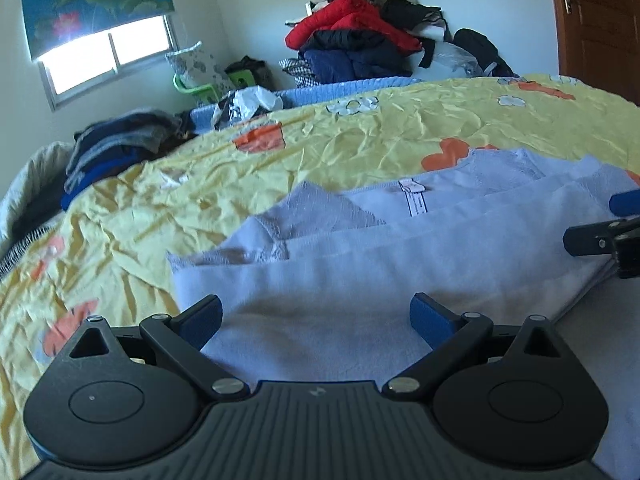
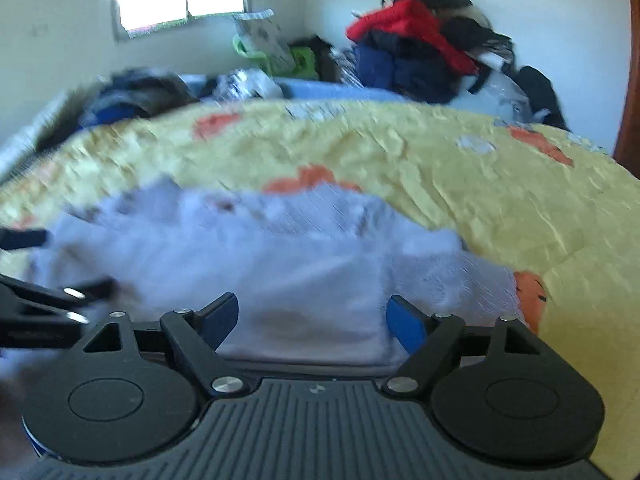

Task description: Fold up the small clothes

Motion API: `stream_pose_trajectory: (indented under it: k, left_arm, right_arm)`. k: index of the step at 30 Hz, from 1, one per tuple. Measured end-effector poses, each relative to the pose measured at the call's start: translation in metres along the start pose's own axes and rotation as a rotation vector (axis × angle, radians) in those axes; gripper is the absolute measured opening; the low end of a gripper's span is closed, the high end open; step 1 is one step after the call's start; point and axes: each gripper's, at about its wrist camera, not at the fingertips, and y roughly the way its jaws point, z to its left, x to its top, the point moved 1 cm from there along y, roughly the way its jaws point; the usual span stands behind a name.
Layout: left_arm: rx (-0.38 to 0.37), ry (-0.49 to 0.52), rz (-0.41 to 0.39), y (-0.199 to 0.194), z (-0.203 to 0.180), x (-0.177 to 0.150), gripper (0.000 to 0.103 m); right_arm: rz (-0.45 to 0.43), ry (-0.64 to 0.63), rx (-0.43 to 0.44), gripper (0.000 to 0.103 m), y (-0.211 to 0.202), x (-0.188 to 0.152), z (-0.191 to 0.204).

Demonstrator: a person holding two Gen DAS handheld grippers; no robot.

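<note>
A pale lavender garment (image 1: pixel 360 248) lies partly folded on the yellow flowered bedsheet (image 1: pixel 200 184), with a white label showing near its collar. My left gripper (image 1: pixel 316 316) is open, its blue-padded fingers spread over the garment's near edge. My right gripper (image 2: pixel 312 316) is open too, over the same garment (image 2: pixel 280 248) at its near right part; this view is blurred by motion. The right gripper's fingers (image 1: pixel 592 240) show at the right edge of the left wrist view. The left gripper's fingers (image 2: pixel 48 300) show at the left edge of the right wrist view.
A heap of clothes with a red jacket (image 1: pixel 352 28) sits at the far side against the wall. A stack of dark folded clothes (image 1: pixel 116 148) lies at the far left of the bed. A window (image 1: pixel 104 52) is at the back left, a wooden door (image 1: pixel 600 20) at the right.
</note>
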Motion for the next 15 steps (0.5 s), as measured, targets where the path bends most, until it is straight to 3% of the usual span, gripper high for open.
stream_pose_trajectory:
  k: [7,12,15]
  left_arm:
    - [-0.011,-0.023,0.006,0.004,0.003,-0.003,0.101]
    - [-0.009,-0.025,0.008,0.004,0.003,-0.003,0.102]
    - [-0.003,-0.025,0.013,0.002,0.004,-0.004,0.102]
  right_arm:
    - [-0.040,0.040,0.012,0.089,-0.015,-0.007,-0.003]
    - [0.009,0.007,-0.017,0.088,0.002,-0.008,0.003]
    - [-0.020,0.042,-0.010,0.089,-0.006,-0.006,0.002]
